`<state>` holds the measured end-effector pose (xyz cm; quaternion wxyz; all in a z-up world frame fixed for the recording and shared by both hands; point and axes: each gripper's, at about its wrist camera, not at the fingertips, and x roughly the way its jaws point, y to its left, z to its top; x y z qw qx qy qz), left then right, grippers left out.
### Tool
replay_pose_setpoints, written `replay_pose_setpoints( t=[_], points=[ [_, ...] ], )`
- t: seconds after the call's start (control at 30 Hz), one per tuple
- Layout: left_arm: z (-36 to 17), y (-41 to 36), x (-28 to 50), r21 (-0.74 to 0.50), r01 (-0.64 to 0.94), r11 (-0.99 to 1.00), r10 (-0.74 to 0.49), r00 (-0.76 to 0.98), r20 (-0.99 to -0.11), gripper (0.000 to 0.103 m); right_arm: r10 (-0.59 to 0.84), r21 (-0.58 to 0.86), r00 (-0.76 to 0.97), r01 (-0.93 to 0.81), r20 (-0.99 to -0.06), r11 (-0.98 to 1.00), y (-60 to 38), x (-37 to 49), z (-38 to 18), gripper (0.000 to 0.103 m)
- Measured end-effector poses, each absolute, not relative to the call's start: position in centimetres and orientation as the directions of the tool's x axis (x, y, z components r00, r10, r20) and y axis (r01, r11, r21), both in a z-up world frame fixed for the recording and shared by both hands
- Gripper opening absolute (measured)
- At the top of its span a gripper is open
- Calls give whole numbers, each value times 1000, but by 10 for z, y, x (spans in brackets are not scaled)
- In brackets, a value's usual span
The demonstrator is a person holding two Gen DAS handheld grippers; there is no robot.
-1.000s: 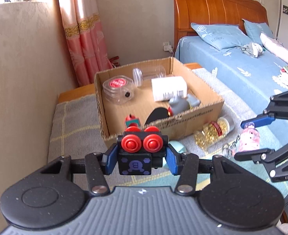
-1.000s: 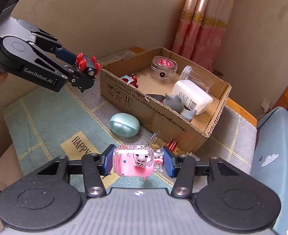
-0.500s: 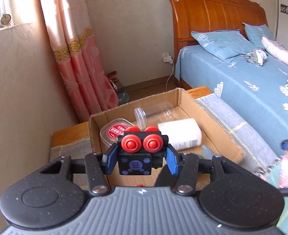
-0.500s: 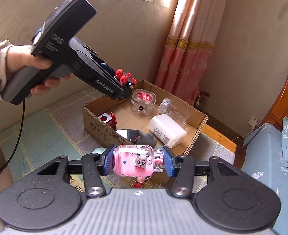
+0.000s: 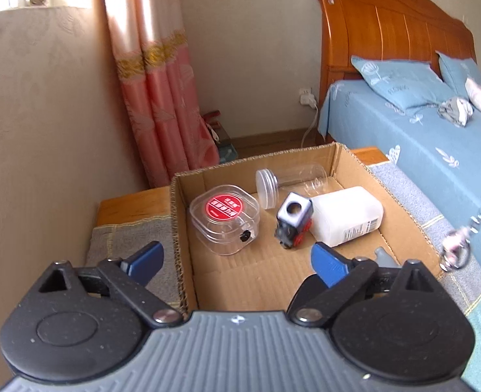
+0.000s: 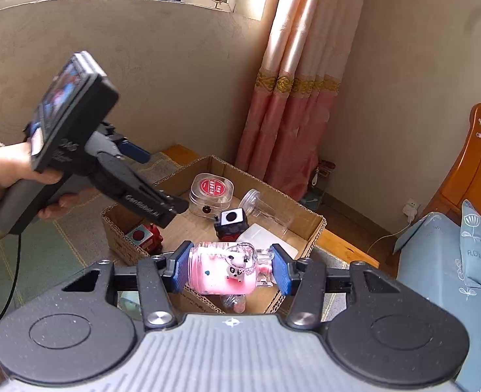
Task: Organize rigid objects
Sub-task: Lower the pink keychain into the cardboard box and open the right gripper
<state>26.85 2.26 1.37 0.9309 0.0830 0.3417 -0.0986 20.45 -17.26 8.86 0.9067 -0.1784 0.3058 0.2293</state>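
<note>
My left gripper (image 5: 237,261) is open and empty above the cardboard box (image 5: 400,212). The black toy with red wheels (image 5: 293,223) is inside the box, between the clear round case with a red label (image 5: 224,220) and the white bottle (image 5: 346,217). The toy also shows in the right wrist view (image 6: 230,223). My right gripper (image 6: 229,269) is shut on a pink keychain bottle (image 6: 224,271) and holds it above the box's near edge. The left gripper (image 6: 162,209) shows there over the box (image 6: 312,225).
A clear jar (image 5: 289,183) lies at the back of the box and a red toy cube (image 6: 144,236) in its corner. A grey piece (image 5: 384,256) lies by the box's right wall. A bed (image 5: 420,137) stands to the right, a curtain (image 5: 155,98) behind.
My left gripper has opened and let go of the black toy, which is now inside the box. My right gripper has carried the pink bottle closer to the box.
</note>
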Motion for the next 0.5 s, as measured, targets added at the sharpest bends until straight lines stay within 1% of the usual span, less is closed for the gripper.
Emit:
replay_pose_setpoints(
  t=[0.1,0.2,0.37,0.5],
  points=[
    [15,28,246,112,230,967,-110,767,-633,99,304,-171,700,-521,-646,836,-169,220,88,56],
    [14,34,224,133,208,969,-85,787,-612,100,296,-175,698,-519,-652,837,-163,233,87,56],
    [12,44,196,94,168,981,-81,804,-590,100,259,-162,683,-488,-683,858,-158,258,74,56],
    [8,50,187,70,163,984,-91,801,-591,100,239,-118,652,-454,-720,883,-160,280,60,56]
  ],
)
